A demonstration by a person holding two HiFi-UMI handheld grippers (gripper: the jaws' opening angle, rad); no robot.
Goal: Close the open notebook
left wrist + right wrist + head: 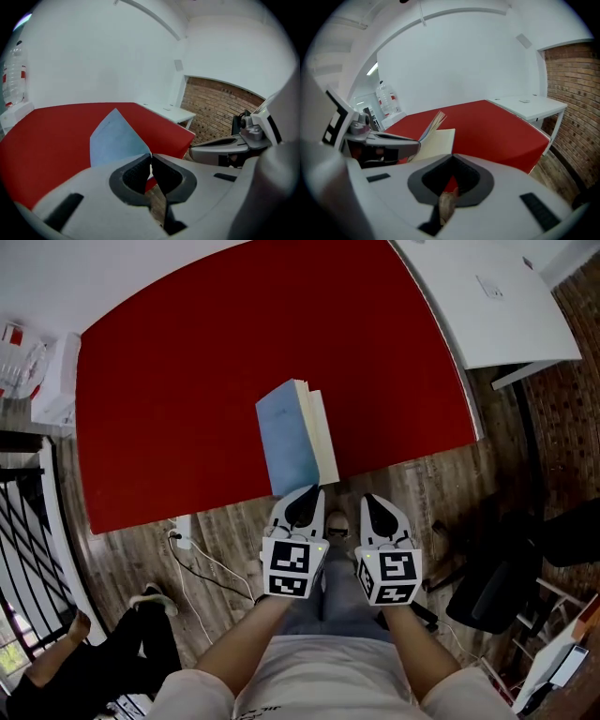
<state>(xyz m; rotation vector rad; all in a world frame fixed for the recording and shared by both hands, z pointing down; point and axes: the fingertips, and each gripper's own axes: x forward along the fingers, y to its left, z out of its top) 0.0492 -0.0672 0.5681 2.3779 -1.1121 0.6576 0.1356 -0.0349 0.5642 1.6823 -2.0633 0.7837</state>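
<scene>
The left gripper's (150, 161) jaws are almost pressed together, with only a thin pale sliver between the dark pads. That sliver is the near corner of the notebook's (286, 432) blue cover (115, 138), which rises straight up and away from the jaw tips. The jaws pinch that corner and hold the cover off the pages.

The right gripper's (452, 161) jaws are together at their tips with nothing between them. Through the small gap behind the tips, only a bit of the red table (169, 381) and the wooden floor (441, 474) shows.

In the head view both bare forearms (234, 643) reach forward from the bottom edge. The two grippers lie side by side, angled downward toward the table's near edge, with their marker cubes facing up. The left gripper's tips meet the notebook's near end. The right gripper's tips sit just to the right of the notebook, apart from it, at the table's edge.

The notebook lies on the table just ahead of both pairs of jaws, its long side running away from them. It is half shut. The blue cover stands tilted, its outer face to the left, with a few leaves fanned up along it. The cream pages (438, 140) lie flat ahead and left of the right jaws.
</scene>
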